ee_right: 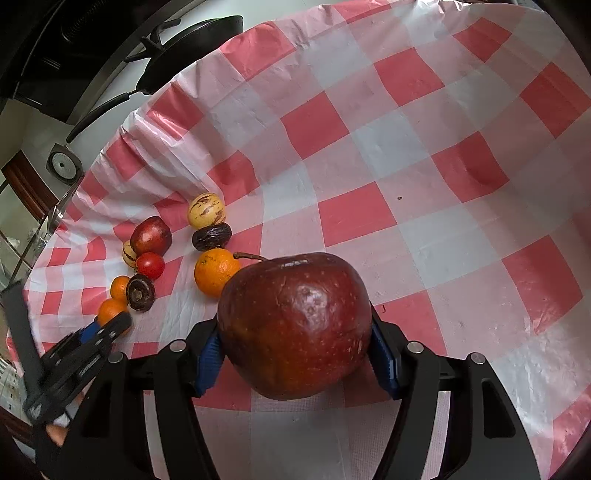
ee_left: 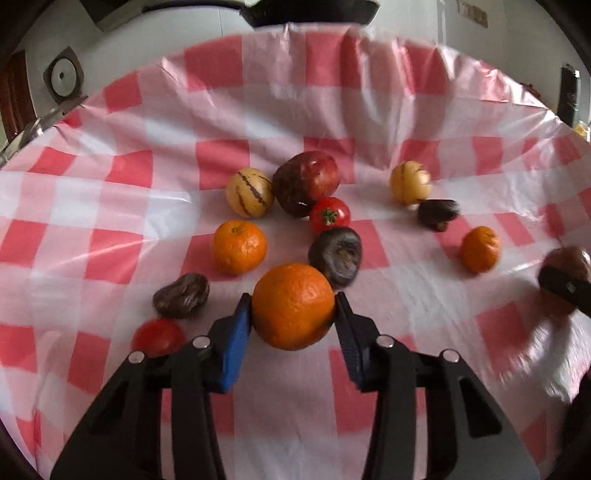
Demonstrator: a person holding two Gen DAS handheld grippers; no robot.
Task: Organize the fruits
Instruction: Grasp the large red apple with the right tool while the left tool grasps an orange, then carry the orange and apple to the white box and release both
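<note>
A large orange (ee_left: 293,306) sits between the blue pads of my left gripper (ee_left: 293,300), which press on both its sides on the red-checked tablecloth (ee_left: 110,206). My right gripper (ee_right: 295,326) is shut on a big dark red apple (ee_right: 295,325), held just over the cloth. In the right wrist view the left gripper (ee_right: 110,325) shows at the far left with the orange (ee_right: 110,308). In the left wrist view the right gripper (ee_left: 565,284) appears blurred at the right edge with the apple (ee_left: 569,258).
Loose fruit lies beyond the orange: a second red apple (ee_left: 306,181), two striped yellow fruits (ee_left: 249,192) (ee_left: 410,182), tomatoes (ee_left: 329,216) (ee_left: 159,336), mandarins (ee_left: 238,246) (ee_left: 480,249), dark wrinkled fruits (ee_left: 336,254) (ee_left: 181,295) (ee_left: 437,214). A black pan (ee_left: 310,11) stands past the table's far edge.
</note>
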